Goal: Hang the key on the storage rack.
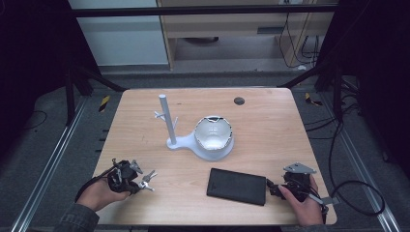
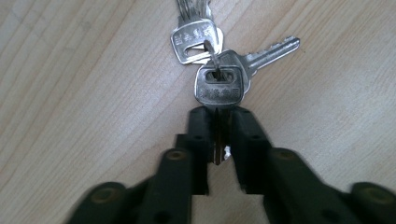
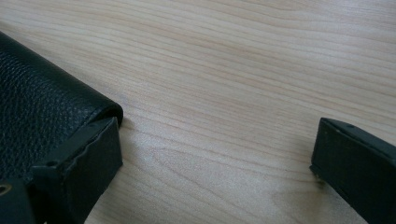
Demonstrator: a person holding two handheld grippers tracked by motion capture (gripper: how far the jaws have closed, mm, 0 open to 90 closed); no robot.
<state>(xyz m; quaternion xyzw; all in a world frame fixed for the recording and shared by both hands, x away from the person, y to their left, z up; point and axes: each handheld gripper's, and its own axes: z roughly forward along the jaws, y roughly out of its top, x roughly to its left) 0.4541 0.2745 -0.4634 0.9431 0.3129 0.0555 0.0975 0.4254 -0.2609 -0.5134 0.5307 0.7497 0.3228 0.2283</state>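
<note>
A bunch of silver keys (image 1: 147, 180) lies on the wooden table (image 1: 270, 130) at the front left. My left gripper (image 1: 138, 183) is shut on one key of the bunch (image 2: 219, 86); its thin edge stands pinched between the two black pads (image 2: 201, 128) in the left gripper view (image 2: 220, 128). A black leather wallet (image 1: 237, 186) lies flat at the front right. My right gripper (image 1: 273, 188) sits just to its right, low over the table. In the right gripper view it is open (image 3: 215, 149), with the wallet's corner (image 3: 42, 112) beside one jaw and bare wood between the jaws.
A white stand with an upright post and small pegs (image 1: 165, 121) rises at the table's middle, its base joined to a white bowl (image 1: 213, 133). A dark round hole (image 1: 239, 101) marks the far side. Cables (image 1: 358, 193) trail off the right edge.
</note>
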